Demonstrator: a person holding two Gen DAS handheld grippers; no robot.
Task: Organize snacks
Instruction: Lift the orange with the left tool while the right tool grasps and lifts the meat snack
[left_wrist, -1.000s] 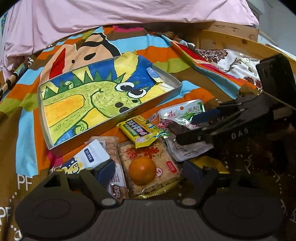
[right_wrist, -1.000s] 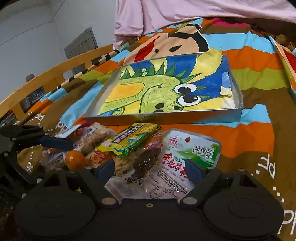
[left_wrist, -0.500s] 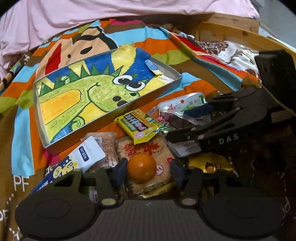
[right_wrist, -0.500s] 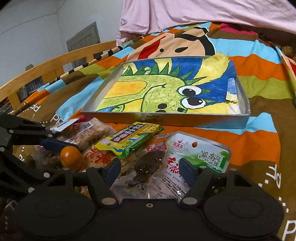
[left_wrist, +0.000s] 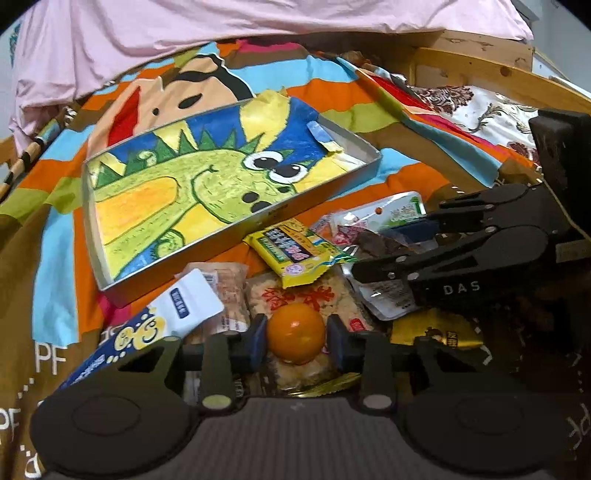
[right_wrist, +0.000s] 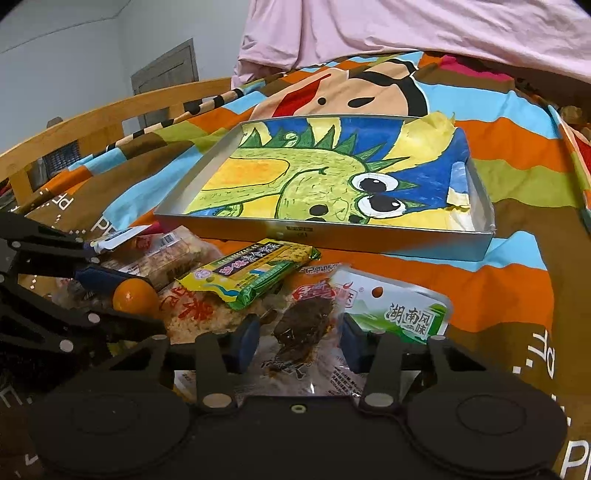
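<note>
A small orange (left_wrist: 295, 338) lies on a rice cracker pack (left_wrist: 314, 299) in a pile of snacks on the bed. My left gripper (left_wrist: 295, 341) has closed its pads against both sides of the orange; it also shows in the right wrist view (right_wrist: 135, 297). My right gripper (right_wrist: 301, 341) straddles a clear pack of dark dried meat (right_wrist: 306, 328), its pads a little apart from the pack. A yellow-green snack bar (right_wrist: 251, 273) and a white-green pouch (right_wrist: 402, 314) lie close by. A shallow grey tray (left_wrist: 369, 168) lined with a dinosaur drawing sits behind the pile.
A white-blue pouch (left_wrist: 184, 306) and a biscuit pack (left_wrist: 229, 295) lie left of the orange; a yellow packet (left_wrist: 436, 332) lies right. Striped cartoon bedding, a pink quilt (left_wrist: 221, 37) at the back and a wooden bed rail (right_wrist: 110, 110) surround the snacks.
My left gripper's jaws have narrowed from wide open to closed on the orange. My right gripper's jaws have narrowed around the dried meat pack and it has moved slightly closer.
</note>
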